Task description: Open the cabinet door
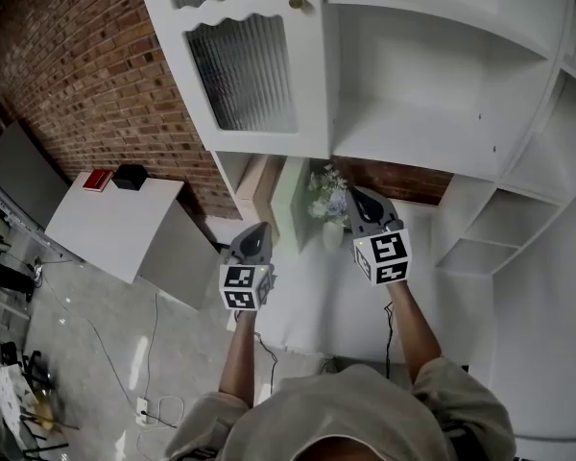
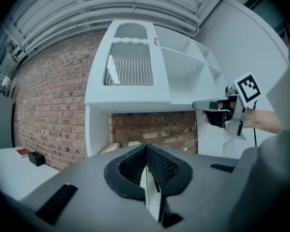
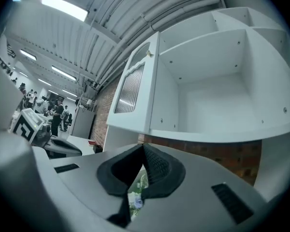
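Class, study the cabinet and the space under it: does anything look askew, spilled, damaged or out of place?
Nothing stands out. The cabinet door hangs straight with its ribbed pane whole. The open shelves beside it sit level, and the flowers below look undisturbed, with nothing spilled around them.

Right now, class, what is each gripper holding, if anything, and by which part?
Nothing is held. The left gripper and the right gripper both have their jaws together with nothing between them, and neither touches the cabinet door.
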`<move>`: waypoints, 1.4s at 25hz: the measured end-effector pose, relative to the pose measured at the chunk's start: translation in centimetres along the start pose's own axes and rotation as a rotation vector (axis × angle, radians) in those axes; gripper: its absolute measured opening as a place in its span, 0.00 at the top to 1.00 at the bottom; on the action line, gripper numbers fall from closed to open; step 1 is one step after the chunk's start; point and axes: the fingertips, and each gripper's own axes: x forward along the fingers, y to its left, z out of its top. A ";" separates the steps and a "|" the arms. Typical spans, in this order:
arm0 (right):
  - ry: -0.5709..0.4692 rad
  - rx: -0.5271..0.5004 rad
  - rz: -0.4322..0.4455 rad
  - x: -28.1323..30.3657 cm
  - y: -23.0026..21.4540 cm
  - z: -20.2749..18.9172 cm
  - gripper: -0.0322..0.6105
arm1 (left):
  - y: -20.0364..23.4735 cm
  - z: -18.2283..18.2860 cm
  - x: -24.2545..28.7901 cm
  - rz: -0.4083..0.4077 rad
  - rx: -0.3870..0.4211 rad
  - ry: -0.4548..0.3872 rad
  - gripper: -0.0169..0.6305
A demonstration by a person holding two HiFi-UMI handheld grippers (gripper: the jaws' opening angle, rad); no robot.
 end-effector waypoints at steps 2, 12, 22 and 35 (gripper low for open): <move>-0.020 -0.009 0.010 1.3 -0.3 1.4 0.93 | 0.3 -0.5 0.1 0.006 -0.007 0.007 0.93; -0.034 -0.017 0.038 5.9 -1.0 5.6 0.82 | 1.6 -2.9 0.5 -0.028 -0.046 0.037 0.93; -0.009 -0.016 0.069 8.5 -0.6 6.4 0.69 | 2.3 -2.7 1.8 -0.081 -0.054 0.027 0.93; 0.000 -0.007 0.046 9.1 -0.8 6.1 0.73 | 3.6 -3.2 0.9 -0.069 -0.054 0.032 0.93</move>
